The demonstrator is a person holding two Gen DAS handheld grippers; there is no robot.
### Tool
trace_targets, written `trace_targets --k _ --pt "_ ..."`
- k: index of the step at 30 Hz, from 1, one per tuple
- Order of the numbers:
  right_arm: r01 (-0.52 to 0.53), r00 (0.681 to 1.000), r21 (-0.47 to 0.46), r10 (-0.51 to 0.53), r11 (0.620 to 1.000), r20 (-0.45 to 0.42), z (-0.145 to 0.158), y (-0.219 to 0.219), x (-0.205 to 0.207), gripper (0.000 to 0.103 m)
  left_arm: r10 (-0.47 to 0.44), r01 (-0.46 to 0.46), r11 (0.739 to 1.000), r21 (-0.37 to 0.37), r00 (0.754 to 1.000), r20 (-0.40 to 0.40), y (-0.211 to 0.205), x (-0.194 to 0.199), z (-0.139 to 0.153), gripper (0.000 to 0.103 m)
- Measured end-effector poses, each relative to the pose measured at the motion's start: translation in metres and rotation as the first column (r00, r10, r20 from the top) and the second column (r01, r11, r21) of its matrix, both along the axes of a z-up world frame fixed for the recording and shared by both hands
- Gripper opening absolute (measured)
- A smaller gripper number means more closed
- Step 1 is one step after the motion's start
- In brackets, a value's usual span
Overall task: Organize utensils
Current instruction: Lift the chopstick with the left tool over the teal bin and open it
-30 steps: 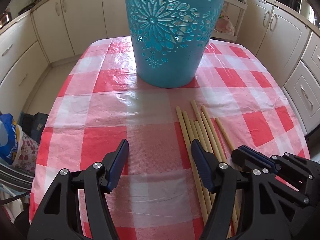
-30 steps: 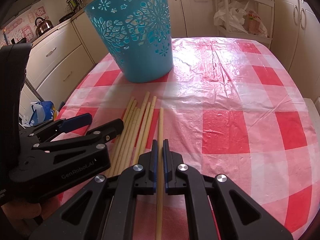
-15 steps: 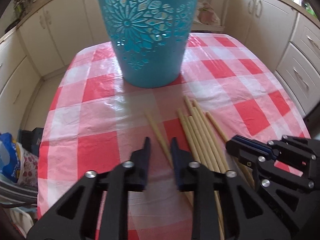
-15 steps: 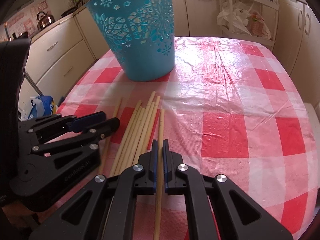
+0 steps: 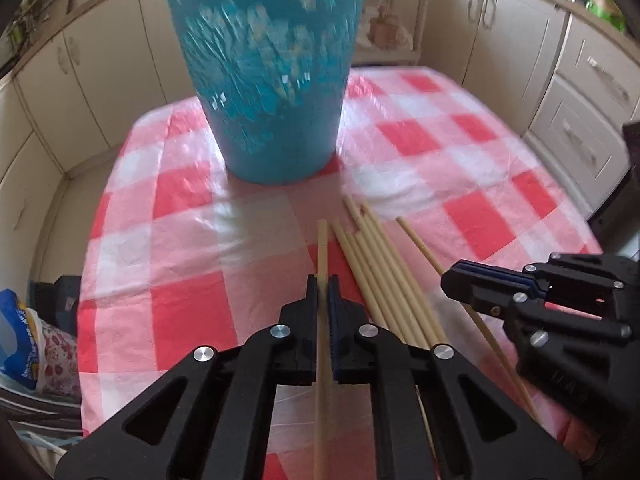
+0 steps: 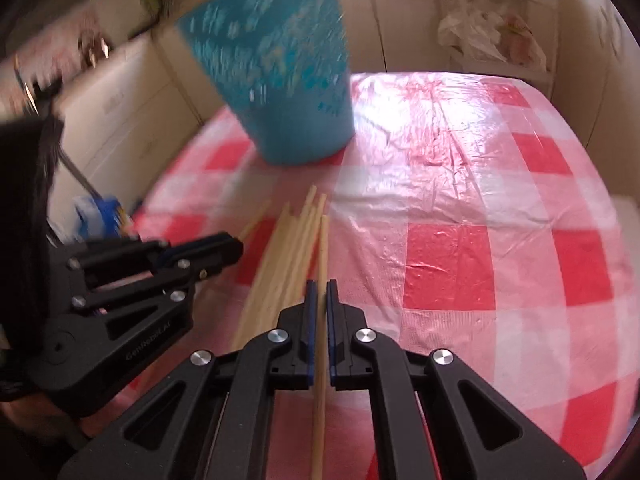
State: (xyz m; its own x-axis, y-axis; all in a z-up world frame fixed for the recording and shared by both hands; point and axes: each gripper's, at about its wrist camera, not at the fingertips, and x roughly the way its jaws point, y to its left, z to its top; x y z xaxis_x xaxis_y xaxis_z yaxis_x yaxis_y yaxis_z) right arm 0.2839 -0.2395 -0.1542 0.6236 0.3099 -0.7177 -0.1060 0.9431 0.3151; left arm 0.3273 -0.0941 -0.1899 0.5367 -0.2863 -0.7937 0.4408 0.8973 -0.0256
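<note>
Several pale wooden chopsticks (image 5: 384, 276) lie in a bundle on the red-and-white checked tablecloth (image 5: 192, 320). My left gripper (image 5: 322, 280) is shut on one chopstick (image 5: 321, 248), whose tip points toward the blue openwork basket (image 5: 272, 80). In the right wrist view my right gripper (image 6: 321, 286) is shut on another chopstick (image 6: 323, 240) at the right edge of the bundle (image 6: 288, 256). The left gripper (image 6: 230, 246) shows at that view's left; the right gripper (image 5: 452, 280) shows at the right of the left wrist view. The basket (image 6: 280, 68) stands upright beyond the sticks.
Cream kitchen cabinets (image 5: 576, 92) surround the table. A shelf with plastic bags (image 6: 488, 36) stands behind the far table edge. Bags (image 5: 36, 344) sit on the floor to the left. The cloth to the right of the sticks (image 6: 480, 216) is bare.
My left gripper went from wide open to shut on a chopstick pulled aside from the bundle's left edge. Both views have tilted a little and blurred. The right gripper stays shut on its stick.
</note>
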Motion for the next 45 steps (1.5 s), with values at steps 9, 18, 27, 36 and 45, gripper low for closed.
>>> trace_targets --k 9,18,27,36,45 --pt "0.094 0.975 0.182 -0.127 0.979 0.18 0.015 -0.023 -0.031 0.006 0.078 0.011 0.97 -0.245 0.934 0.349 0.042 -0.011 0.091 0.005" --pt "0.137 0.973 0.195 -0.169 0.971 0.158 0.002 -0.033 -0.023 0.006 0.168 0.017 0.935 -0.355 0.858 0.485 0.043 0.033 0.158 0.005" --pt "0.119 0.979 0.221 -0.152 0.968 0.135 -0.003 -0.034 -0.019 0.006 0.262 0.018 0.89 -0.456 0.799 0.541 0.03 0.084 0.201 0.005" --pt "0.106 0.982 0.236 -0.139 0.966 0.127 -0.005 -0.035 -0.017 0.006 0.34 -0.047 0.874 -0.483 0.769 0.541 0.02 0.131 0.196 0.005" --pt "0.11 0.983 0.244 -0.142 0.964 0.12 -0.007 -0.037 -0.016 0.006 0.347 -0.12 0.902 -0.415 0.774 0.53 0.013 0.133 0.149 0.005"
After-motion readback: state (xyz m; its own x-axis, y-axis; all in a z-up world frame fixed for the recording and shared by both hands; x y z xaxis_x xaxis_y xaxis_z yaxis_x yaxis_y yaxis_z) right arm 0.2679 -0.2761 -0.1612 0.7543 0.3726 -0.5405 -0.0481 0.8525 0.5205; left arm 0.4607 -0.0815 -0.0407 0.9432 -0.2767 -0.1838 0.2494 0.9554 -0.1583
